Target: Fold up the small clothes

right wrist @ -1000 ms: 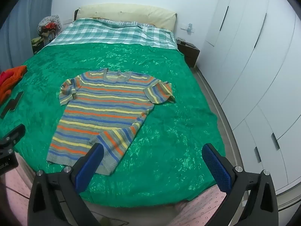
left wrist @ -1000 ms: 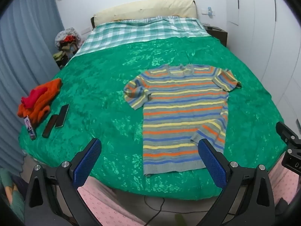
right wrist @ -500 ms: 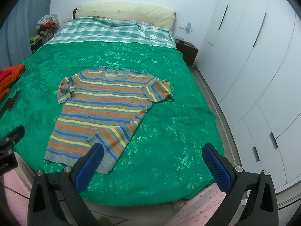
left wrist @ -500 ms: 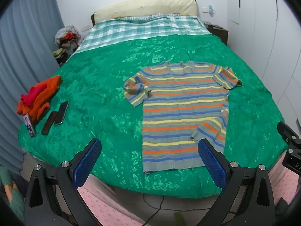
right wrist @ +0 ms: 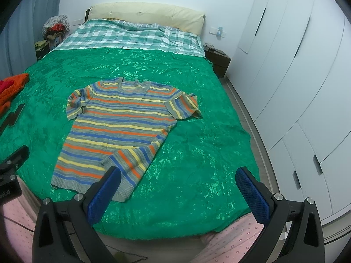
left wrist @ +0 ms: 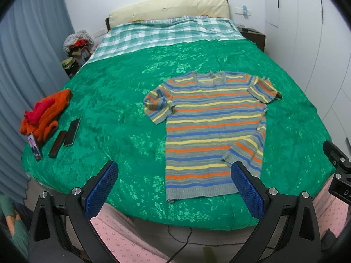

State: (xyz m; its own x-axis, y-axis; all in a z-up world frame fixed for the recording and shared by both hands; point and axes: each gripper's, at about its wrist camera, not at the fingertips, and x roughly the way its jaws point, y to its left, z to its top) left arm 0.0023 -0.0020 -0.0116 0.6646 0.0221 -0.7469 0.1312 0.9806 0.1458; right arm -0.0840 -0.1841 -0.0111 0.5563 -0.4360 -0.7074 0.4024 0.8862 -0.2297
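A small striped knit t-shirt (left wrist: 210, 129) in grey, orange, yellow and blue lies face up on the green bedspread (left wrist: 122, 109), neck toward the headboard. Its lower right hem corner is folded over onto the body. It also shows in the right wrist view (right wrist: 118, 129). My left gripper (left wrist: 173, 186) is open and empty, held above the foot edge of the bed, in front of the hem. My right gripper (right wrist: 177, 188) is open and empty, at the foot edge, to the right of the shirt.
An orange and red pile of clothes (left wrist: 46, 114) lies at the bed's left edge, with two phones (left wrist: 65, 135) and a small card beside it. A checked sheet (left wrist: 166, 35) and headboard are at the far end. White wardrobes (right wrist: 296, 76) stand right. A nightstand (right wrist: 217, 59) is beyond.
Both grippers have drawn back and up slightly from the bed; the shirt appears a little farther away. The shirt itself has not moved.
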